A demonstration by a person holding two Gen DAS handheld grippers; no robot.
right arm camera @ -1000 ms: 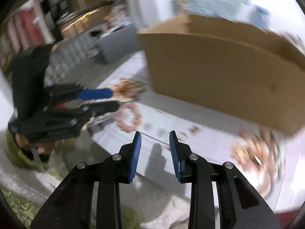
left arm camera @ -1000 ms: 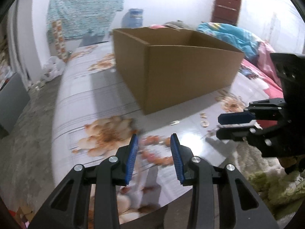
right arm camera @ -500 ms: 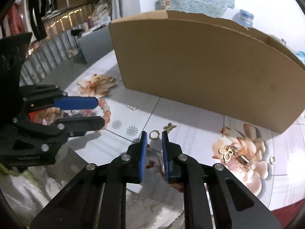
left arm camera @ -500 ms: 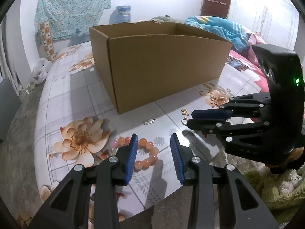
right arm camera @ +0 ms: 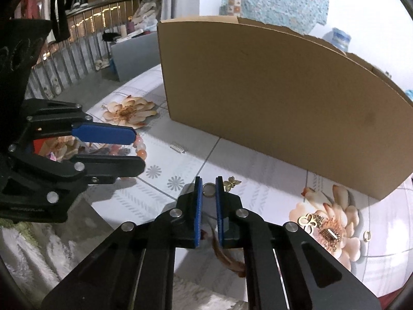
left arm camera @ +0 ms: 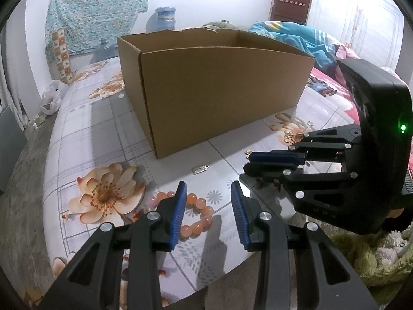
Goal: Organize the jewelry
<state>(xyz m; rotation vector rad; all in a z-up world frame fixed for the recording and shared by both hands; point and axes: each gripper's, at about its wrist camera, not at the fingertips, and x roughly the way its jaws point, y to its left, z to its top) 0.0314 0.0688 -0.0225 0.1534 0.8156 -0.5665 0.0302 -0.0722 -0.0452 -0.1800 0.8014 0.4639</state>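
Observation:
A small gold ring (right arm camera: 209,190) lies on the flowered tabletop (left arm camera: 85,139), and my right gripper (right arm camera: 208,186) is shut on it, one blue pad at each side. In the left wrist view the right gripper (left arm camera: 247,162) reaches in from the right. A bracelet of peach beads (left arm camera: 200,206) lies in front of my left gripper (left arm camera: 209,184). That gripper hangs open just above it, its left finger covering part of the loop. A gold butterfly charm (right arm camera: 232,183) rests just right of the ring. A small silver clasp (left arm camera: 200,169) lies between the bracelet and the box.
A large open cardboard box (left arm camera: 219,85) stands close behind the jewelry. More gold pieces (right arm camera: 320,224) and a tiny hoop (right arm camera: 367,235) lie on a printed flower at the right. Shaggy green-white fabric (left arm camera: 374,253) lies at the table's near edge.
The right gripper's jaws have drawn together onto the gold ring, after dropping toward the table. Both views have settled from blur; the left gripper stays open over the bracelet.

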